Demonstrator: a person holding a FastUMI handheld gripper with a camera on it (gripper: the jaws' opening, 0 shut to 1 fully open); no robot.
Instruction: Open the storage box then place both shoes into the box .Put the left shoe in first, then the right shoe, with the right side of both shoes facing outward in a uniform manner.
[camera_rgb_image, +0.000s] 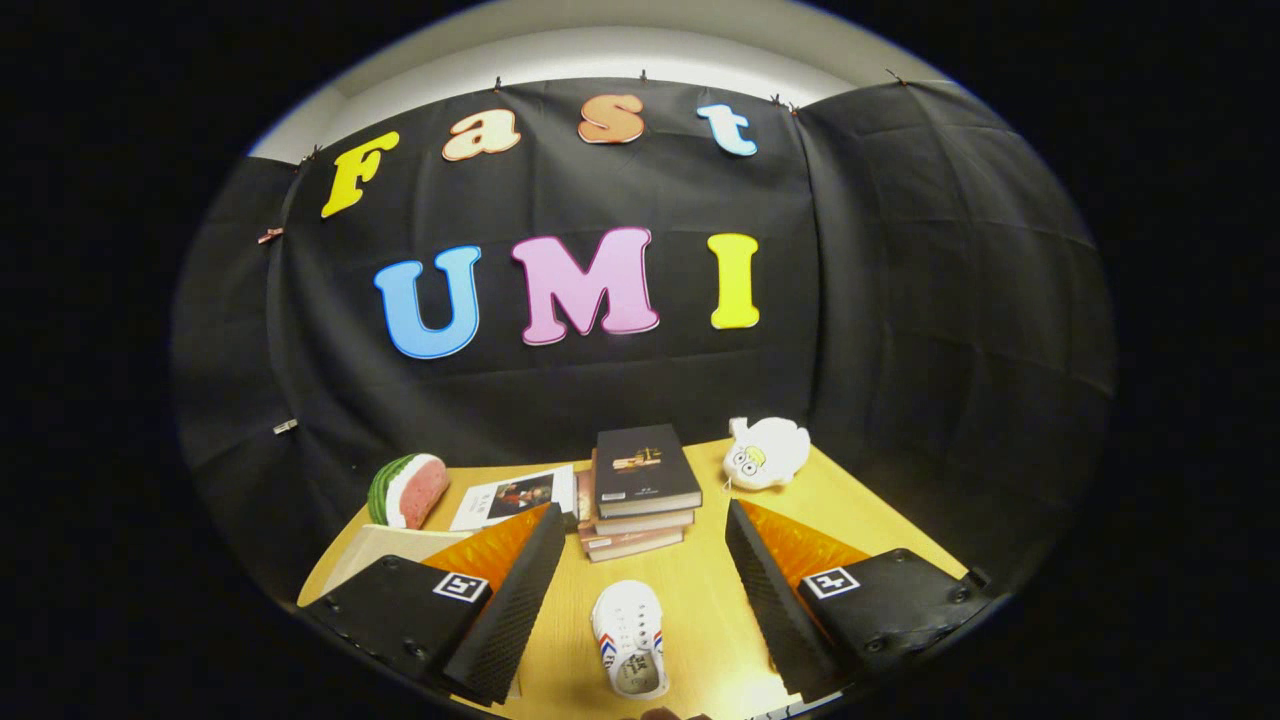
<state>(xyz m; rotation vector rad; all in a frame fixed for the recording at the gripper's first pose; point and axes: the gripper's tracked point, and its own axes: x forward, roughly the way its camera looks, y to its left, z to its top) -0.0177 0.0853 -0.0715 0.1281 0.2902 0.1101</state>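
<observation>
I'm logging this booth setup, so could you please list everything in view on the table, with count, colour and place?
small canvas shoe: one, white with red and blue side stripes, on the table between the fingers.
stack of hardcover books: one stack, dark cover on top, beyond the shoe.
watermelon-slice toy: one, green and pink, far left.
flat printed booklet: one, white, left of the stack.
soft plush toy: one, white, right of the stack.
wooden table: one, yellow.
gripper: one, fingers open, spread either side of the shoe.

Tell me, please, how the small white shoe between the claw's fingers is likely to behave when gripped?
The white shoe looks like soft canvas, so its sides probably give under pressure. It seems small and light, likely sliding on the smooth wooden table if nudged. The claw is open around it.
</observation>
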